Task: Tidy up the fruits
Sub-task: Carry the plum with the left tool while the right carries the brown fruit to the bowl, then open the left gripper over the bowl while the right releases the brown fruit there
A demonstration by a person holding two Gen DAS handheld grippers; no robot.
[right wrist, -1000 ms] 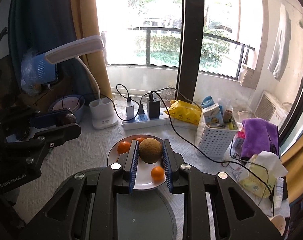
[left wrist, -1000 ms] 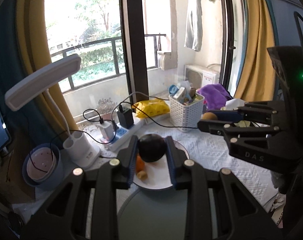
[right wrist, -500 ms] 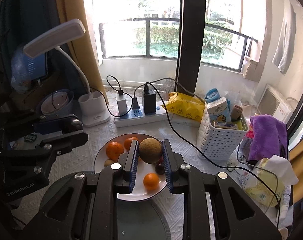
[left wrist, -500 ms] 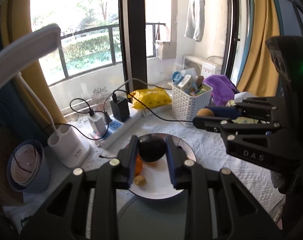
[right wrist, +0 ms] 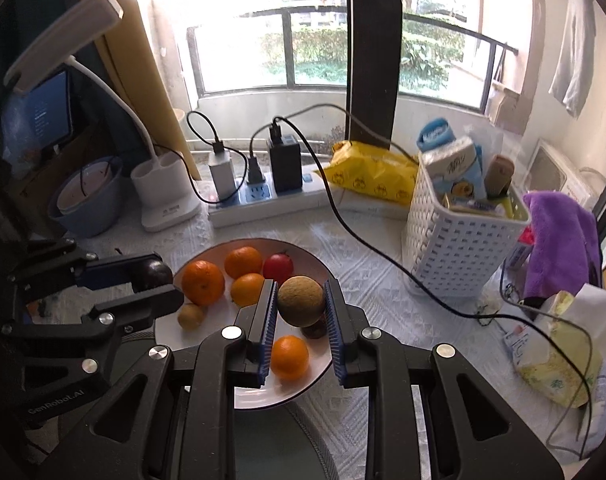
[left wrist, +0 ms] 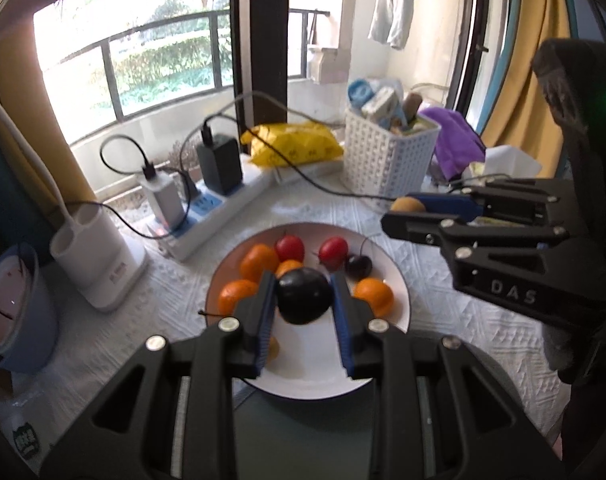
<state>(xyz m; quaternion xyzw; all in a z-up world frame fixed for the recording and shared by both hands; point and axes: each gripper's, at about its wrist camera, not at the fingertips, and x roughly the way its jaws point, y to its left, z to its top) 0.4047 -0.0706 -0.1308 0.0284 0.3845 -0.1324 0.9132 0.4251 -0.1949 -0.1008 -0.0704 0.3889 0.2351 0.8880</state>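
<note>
My left gripper [left wrist: 303,300] is shut on a dark round plum [left wrist: 304,295], held just over the white plate [left wrist: 315,376]. My right gripper [right wrist: 300,300] is shut on a tan, rough-skinned round fruit [right wrist: 301,300] above the same plate [right wrist: 263,396]. On the plate lie several oranges [right wrist: 202,282], red tomatoes [left wrist: 289,248], a dark cherry [left wrist: 358,266] and a small yellowish fruit [right wrist: 190,316]. In the left wrist view the right gripper [left wrist: 403,210] enters from the right with the tan fruit [left wrist: 409,203]. The left gripper [right wrist: 159,284] with the plum [right wrist: 151,276] shows at the left of the right wrist view.
A white lattice basket [right wrist: 459,248] of packets stands right of the plate, with a purple cloth [right wrist: 559,236] beside it. Behind are a power strip [right wrist: 263,200] with chargers and trailing cables, a yellow bag [right wrist: 371,178], a white lamp base [right wrist: 163,192] and a blue bowl [right wrist: 87,200].
Both grippers have come down and forward toward the plate with their fruits still held. The plate and its fruit now look larger and closer in both views.
</note>
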